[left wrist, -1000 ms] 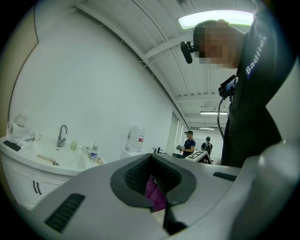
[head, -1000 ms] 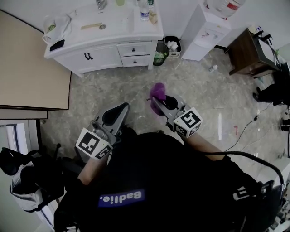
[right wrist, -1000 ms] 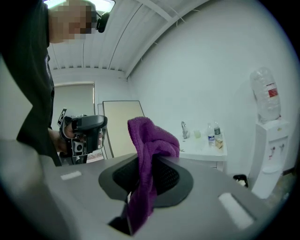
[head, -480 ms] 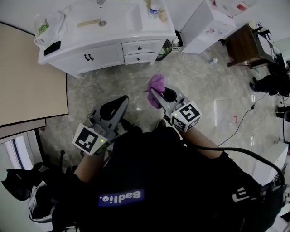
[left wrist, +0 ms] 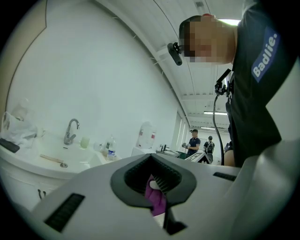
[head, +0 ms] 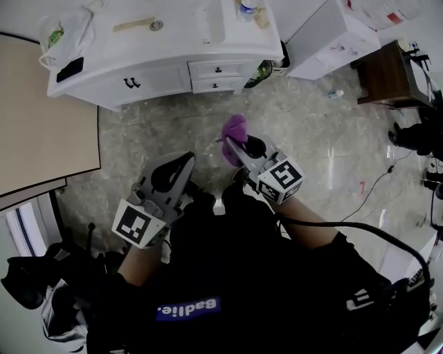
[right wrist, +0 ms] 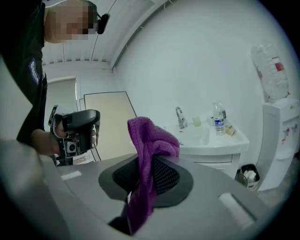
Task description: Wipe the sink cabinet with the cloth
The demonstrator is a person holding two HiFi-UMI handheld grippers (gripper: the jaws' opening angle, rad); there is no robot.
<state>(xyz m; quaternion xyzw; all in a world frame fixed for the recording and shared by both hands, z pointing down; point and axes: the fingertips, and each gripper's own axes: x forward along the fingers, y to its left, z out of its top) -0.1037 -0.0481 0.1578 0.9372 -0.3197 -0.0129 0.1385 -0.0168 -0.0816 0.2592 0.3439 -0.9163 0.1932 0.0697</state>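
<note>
- Person's black top fills the lower head view; a forearm leads to each gripper over the marbled floor.
- Left gripper: fingers brought together to a narrow slit. A purple sliver shows in that slit in the left gripper view. The head view shows no cloth on this gripper. It is held low, left of the right one and apart from it.
- Right gripper: fingers closed on the purple cloth. The cloth is pinched at mid-length, with a bunched fold standing above the fingers and a tail hanging below.
- Cloth is in the air over the floor, well apart from the sink cabinet and touching no surface.
- The cabinet is white, with two small drawers at its right end.
- On the cabinet's top surface: faucet, water bottle, plastic bag at the left end, and a flat black item beside the bag.
- Just right of the cabinet: black bin, then the white water dispenser.
</note>
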